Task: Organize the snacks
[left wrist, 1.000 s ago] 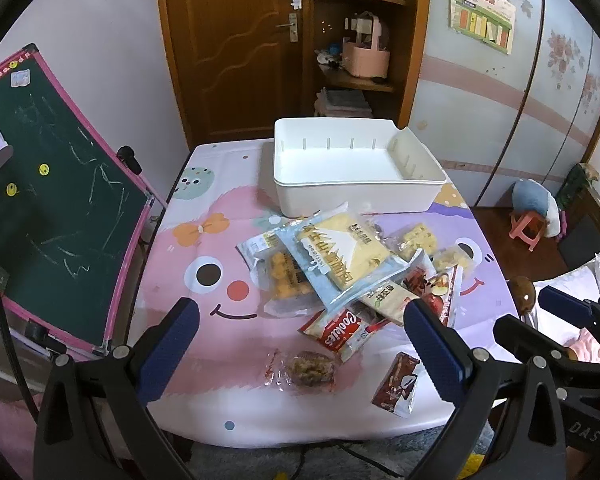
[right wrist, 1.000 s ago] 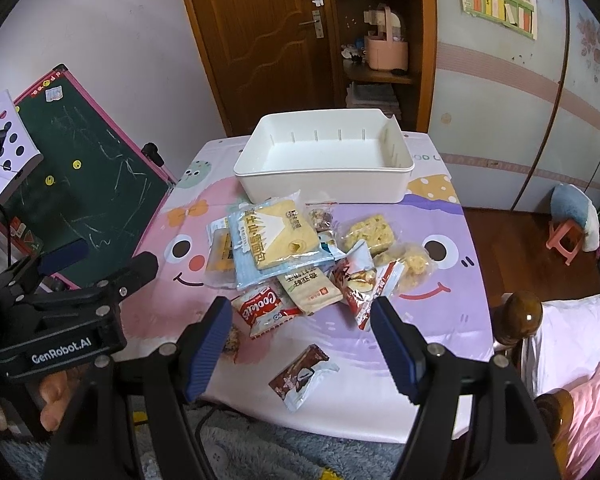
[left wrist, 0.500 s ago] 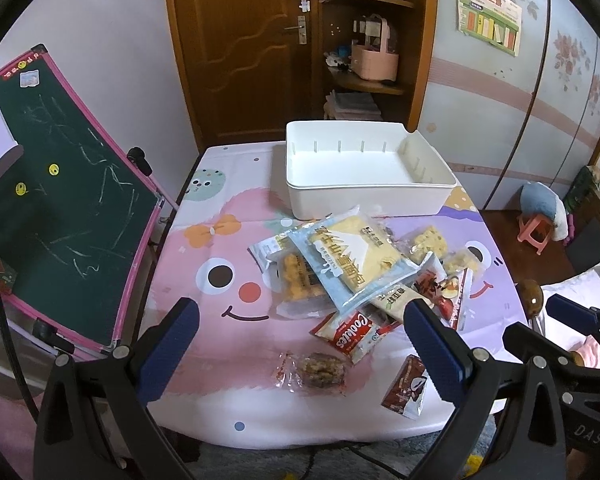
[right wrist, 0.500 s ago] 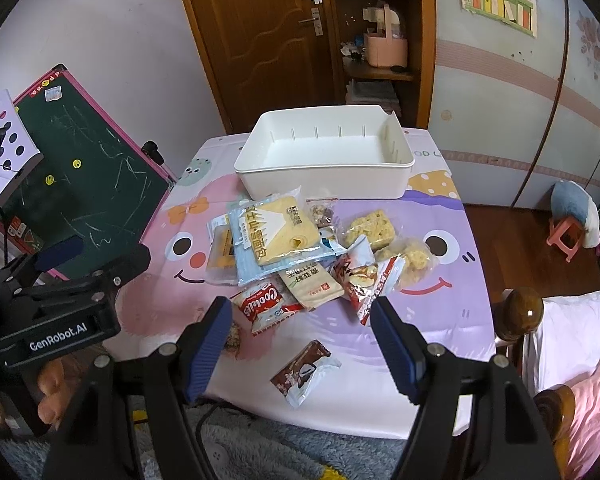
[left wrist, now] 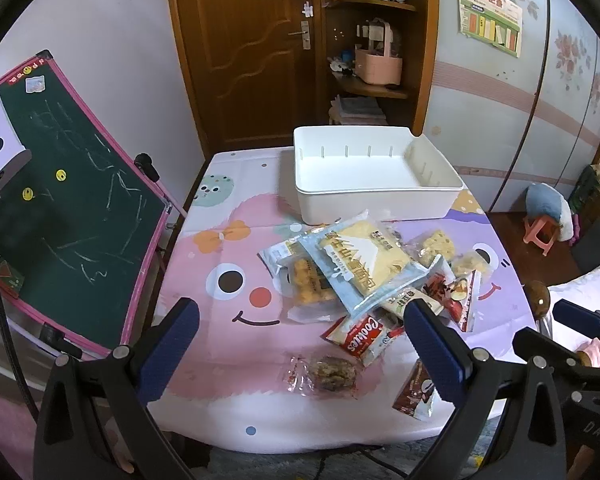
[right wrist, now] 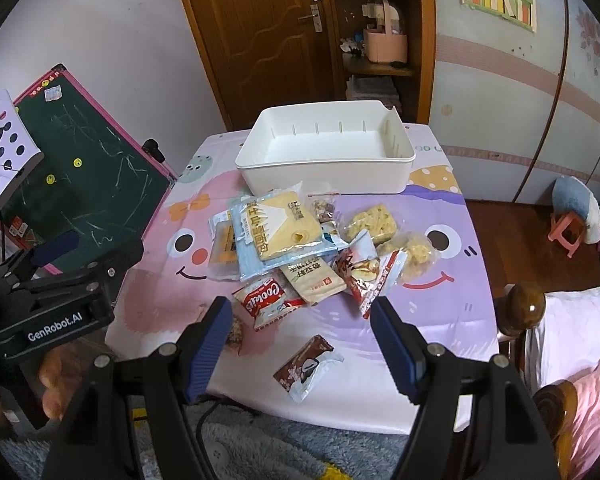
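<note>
- On the cartoon-print table (left wrist: 228, 364), from the left wrist view: left gripper (left wrist: 300, 344) spread wide, grasping nothing, hanging above the near edge.
- Between its blue pads, low on the cloth: a clear-wrapped brown snack (left wrist: 332, 368); just right of it a red Cookies packet (left wrist: 360, 338); at the near right edge a brown chocolate wrapper (left wrist: 414, 392).
- Farther in: the main heap, topped by a large pale blue and yellow bag (left wrist: 364, 264) overlapping an orange-filled clear bag (left wrist: 308, 284).
- At the far side: a white bin (left wrist: 372, 196), nothing inside, touching the far fringe of the heap.
- At the far right, near the table corner: right gripper (left wrist: 580, 328) seen side-on, also parted.
- From the right wrist view: right gripper (right wrist: 300, 340) wide apart, nothing between the pads, poised over the near edge.
- Nearest below it: the chocolate wrapper (right wrist: 306, 368), lying alone, apart from the pile; the Cookies packet (right wrist: 266, 300) just beyond.
- Far side: the bin (right wrist: 324, 170), bare inside.
- Likely step: sorting not yet begun, first pick still to choose.
- Next move calls for lowering onto a loose outlying packet, pinching a thin crinkly edge, then carrying over the heap to the bin.
- In the way: the overlapping pile between grippers and bin; left gripper (right wrist: 56, 280) close by on the left; a chalkboard (right wrist: 80, 184) leaning at the left table edge.
</note>
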Tool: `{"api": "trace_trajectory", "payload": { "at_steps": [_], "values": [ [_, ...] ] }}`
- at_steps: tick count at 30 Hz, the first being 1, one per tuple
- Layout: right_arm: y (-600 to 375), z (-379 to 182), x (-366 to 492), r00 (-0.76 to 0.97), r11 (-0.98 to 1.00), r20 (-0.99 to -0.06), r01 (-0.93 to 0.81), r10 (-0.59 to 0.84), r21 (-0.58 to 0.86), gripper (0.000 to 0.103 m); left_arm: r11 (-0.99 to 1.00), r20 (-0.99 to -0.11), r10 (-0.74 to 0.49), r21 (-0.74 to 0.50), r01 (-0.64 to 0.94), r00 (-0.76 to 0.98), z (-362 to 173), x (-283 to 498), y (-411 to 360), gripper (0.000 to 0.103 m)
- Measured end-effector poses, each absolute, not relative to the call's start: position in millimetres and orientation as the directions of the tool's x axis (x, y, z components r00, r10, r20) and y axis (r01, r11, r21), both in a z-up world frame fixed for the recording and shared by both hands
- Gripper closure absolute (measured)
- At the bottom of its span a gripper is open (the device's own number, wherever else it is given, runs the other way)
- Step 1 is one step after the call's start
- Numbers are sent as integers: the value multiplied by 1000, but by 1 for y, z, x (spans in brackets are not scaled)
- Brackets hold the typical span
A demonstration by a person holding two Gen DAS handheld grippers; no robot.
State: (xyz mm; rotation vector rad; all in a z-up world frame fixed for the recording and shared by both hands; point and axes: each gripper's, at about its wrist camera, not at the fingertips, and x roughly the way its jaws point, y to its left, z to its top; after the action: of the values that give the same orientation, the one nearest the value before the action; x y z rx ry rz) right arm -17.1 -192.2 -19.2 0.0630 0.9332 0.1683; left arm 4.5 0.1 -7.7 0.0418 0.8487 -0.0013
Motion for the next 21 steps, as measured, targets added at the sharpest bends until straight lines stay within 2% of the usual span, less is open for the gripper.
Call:
{"api": "trace_trajectory", "payload": {
  "at_steps": [11,18,21],
  "values": [
    [-196,-29,-13,518,983,-835,-86,184,163,31,996,-705,16,70,47,709,-10,-2,0,1],
    [-197,-41,-5,464,977,-860,-105,212,184,31,997,-734,6,54,50,679,-18,4,12,1],
    [-195,-47,0,466,982,-865,-118,184,145,31,996,-769,-18,40,76,639,-29,8,15,1]
  ]
}}
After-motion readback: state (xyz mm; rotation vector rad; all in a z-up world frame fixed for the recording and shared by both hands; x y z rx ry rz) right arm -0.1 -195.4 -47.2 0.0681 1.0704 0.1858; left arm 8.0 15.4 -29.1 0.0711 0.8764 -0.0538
